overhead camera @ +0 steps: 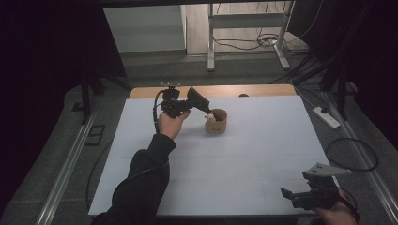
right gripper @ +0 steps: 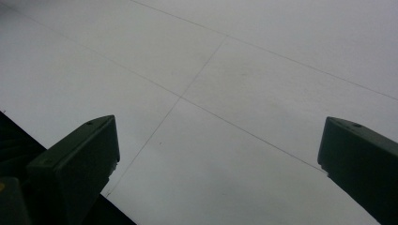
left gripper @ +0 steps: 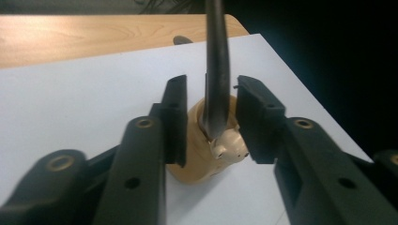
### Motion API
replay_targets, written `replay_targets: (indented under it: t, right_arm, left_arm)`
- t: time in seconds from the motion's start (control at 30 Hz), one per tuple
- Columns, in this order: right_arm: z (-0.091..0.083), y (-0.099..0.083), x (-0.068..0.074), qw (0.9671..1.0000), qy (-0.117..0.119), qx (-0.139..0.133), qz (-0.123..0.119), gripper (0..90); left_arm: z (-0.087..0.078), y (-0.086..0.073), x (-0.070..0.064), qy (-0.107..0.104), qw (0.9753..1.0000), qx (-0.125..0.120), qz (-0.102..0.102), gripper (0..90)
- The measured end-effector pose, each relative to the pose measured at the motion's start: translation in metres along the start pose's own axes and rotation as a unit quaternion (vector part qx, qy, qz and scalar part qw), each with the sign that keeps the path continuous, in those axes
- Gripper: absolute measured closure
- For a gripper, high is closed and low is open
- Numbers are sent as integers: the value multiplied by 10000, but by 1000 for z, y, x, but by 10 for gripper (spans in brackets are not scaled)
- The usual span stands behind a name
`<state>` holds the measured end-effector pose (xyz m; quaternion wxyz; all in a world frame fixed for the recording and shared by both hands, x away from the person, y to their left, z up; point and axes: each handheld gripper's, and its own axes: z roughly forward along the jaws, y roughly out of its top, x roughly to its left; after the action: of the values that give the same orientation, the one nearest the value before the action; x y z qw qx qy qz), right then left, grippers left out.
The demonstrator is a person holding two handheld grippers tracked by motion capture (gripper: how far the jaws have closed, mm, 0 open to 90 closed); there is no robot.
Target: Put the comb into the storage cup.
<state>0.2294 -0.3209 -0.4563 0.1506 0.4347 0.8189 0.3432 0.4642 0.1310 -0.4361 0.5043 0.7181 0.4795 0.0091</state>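
We see the left gripper (overhead camera: 205, 108) held at the rim of a small tan cup (overhead camera: 218, 123) that stands upright on the white table (overhead camera: 244, 154), toward its far middle; in the left gripper view the jaws stand a moderate gap apart, one at each side of the cup (left gripper: 197, 154), and we cannot tell whether either pad touches it; a dark, narrow blade-like strip (left gripper: 217, 70) hangs down between the jaws and meets a small pale object (left gripper: 230, 147) at the cup's mouth, though what grips the strip we cannot tell; the cup looks round, smooth and matte; the pads are black, flat and blocky; the table is matte white with faint seams, a wooden edge (overhead camera: 211, 91) showing beyond it; the right gripper (overhead camera: 300, 194) hovers at the near right corner, well apart from the cup, jaws spread wide over bare table, holding nothing.
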Motion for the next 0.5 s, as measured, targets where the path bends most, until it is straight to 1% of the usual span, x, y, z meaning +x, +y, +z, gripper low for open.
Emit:
replay_targets:
  t: [0.13, 0.27, 0.37, 0.43, 0.5]
  right_arm:
    - [0, 0, 0, 10000, 1, -4, -4, 0]
    - [0, 0, 0, 10000, 6, -21, -2, 0]
    - [-1, 0, -1, 10000, 20, -38, 2, 0]
    - [-1, 0, -1, 10000, 18, -37, 13, 0]
    - [-1, 0, -1, 10000, 17, -33, 5, 0]
  left_arm:
    - [-1, 0, -4, 135, 9997, -34, 212, 559]
    - [-2, 0, -7, 257, 9990, -41, 367, 498]
    - [-2, -1, -9, 354, 9981, -52, 507, 450]
    - [-2, 0, -11, 463, 9969, -39, 627, 422]
    - [-2, 0, -13, 528, 9961, -38, 699, 400]
